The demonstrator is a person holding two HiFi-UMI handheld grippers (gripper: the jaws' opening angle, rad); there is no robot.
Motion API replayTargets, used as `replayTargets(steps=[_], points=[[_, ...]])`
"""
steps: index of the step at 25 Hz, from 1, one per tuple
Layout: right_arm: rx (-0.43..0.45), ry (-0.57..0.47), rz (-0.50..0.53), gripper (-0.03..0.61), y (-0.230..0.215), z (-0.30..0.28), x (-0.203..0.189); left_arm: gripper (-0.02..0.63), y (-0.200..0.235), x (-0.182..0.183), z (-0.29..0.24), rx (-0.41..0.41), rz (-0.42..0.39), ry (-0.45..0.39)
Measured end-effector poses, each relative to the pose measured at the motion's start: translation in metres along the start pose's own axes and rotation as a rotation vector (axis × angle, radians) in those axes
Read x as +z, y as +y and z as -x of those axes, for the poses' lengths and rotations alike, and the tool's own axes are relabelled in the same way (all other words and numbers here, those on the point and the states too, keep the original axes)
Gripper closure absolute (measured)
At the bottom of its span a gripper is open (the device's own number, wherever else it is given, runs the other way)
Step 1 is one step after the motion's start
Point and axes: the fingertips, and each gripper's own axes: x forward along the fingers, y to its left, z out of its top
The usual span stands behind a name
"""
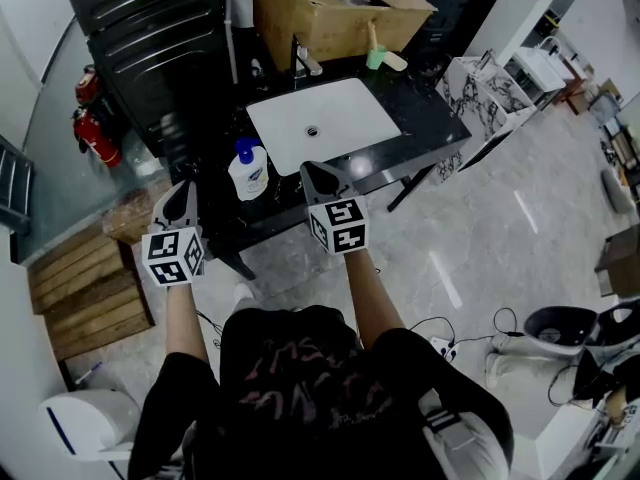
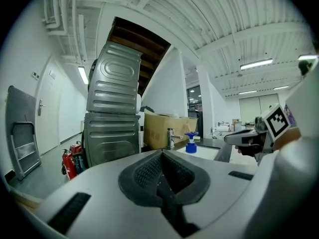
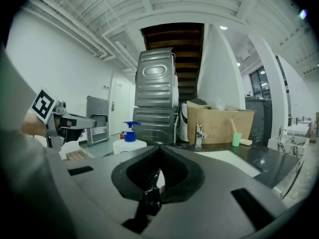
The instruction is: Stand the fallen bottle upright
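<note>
A white bottle (image 1: 248,171) with a blue pump top stands upright on the black counter (image 1: 425,118), just left of the sink. My left gripper (image 1: 183,200) hangs in front of the counter's left end, shut and holding nothing. My right gripper (image 1: 318,178) is to the right of the bottle, near the counter's front edge, also shut and holding nothing. Neither touches the bottle. In the left gripper view the left gripper (image 2: 162,152) has its jaws together, and only the bottle's blue pump (image 2: 191,143) shows beyond them. The right gripper view has the right gripper (image 3: 159,147) with the bottle (image 3: 129,139) off to its left.
A white sink basin (image 1: 322,123) with a faucet (image 1: 303,61) is set in the counter. Behind it stand a cardboard box (image 1: 335,8) and a green cup (image 1: 376,58). Stacked grey machines (image 1: 150,28), red fire extinguishers (image 1: 95,133) and a wooden pallet (image 1: 85,288) are at the left.
</note>
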Motion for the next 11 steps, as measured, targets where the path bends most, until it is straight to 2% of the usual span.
replayTargets(steps=[5,11], points=[[0.003,-0.018,-0.027,0.565,-0.003,0.0,0.004,0.6,-0.007,-0.001,-0.003,-0.009,-0.01,0.005],[0.011,-0.057,-0.013,0.565,-0.005,-0.001,0.022,0.6,-0.01,-0.007,-0.004,-0.011,-0.006,0.019]])
